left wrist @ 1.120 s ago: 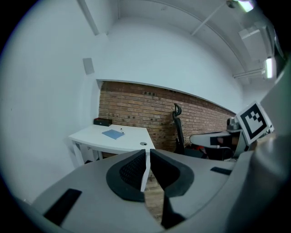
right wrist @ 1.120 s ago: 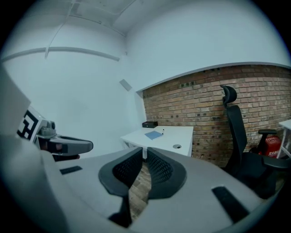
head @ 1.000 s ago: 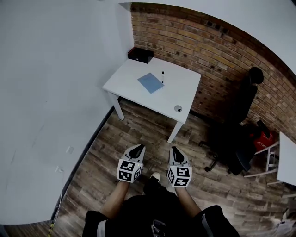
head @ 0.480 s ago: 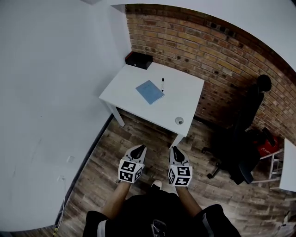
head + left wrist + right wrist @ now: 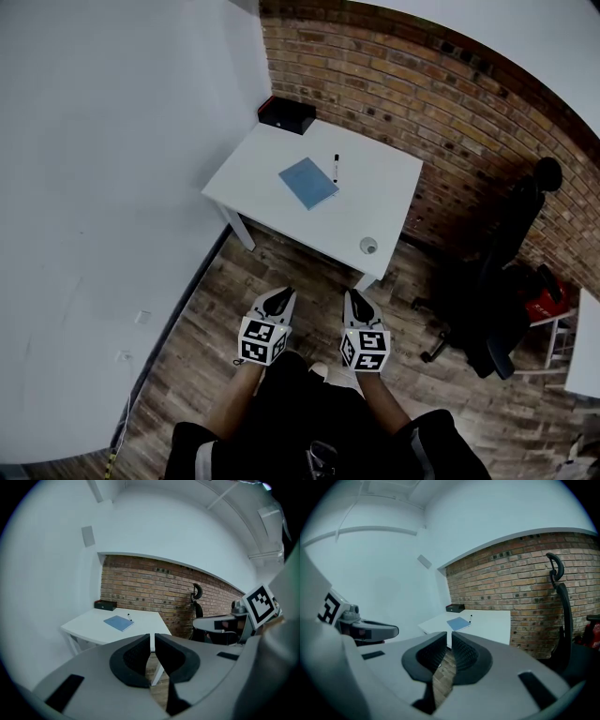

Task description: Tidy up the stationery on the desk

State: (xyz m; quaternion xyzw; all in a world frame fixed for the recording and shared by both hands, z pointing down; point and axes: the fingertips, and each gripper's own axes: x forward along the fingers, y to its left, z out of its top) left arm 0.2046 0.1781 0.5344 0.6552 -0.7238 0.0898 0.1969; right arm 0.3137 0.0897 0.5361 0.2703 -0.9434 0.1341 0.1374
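A white desk [image 5: 375, 202] stands against the brick wall. On it lie a blue notebook [image 5: 308, 182], a pen [image 5: 336, 167] just right of it, a black box [image 5: 287, 114] at the far left corner and a small round white object [image 5: 368, 246] near the front right corner. Both grippers hang over the wood floor, well short of the desk. My left gripper [image 5: 280, 294] and right gripper [image 5: 353, 296] are side by side, jaws together, nothing between them. The left gripper view shows the notebook [image 5: 119, 623] beyond its jaws [image 5: 152, 637]; the right gripper view shows the notebook [image 5: 458, 623] likewise.
A black office chair [image 5: 497, 281] stands right of the desk, with a red object [image 5: 539, 302] beside it. A white wall [image 5: 112, 206] runs along the left. The corner of another white table [image 5: 586, 347] shows at the far right. Wood floor [image 5: 281, 272] lies between me and the desk.
The desk has come a little nearer and larger in the head view as the person steps toward it. Both grippers stay together in front, jaws unchanged.
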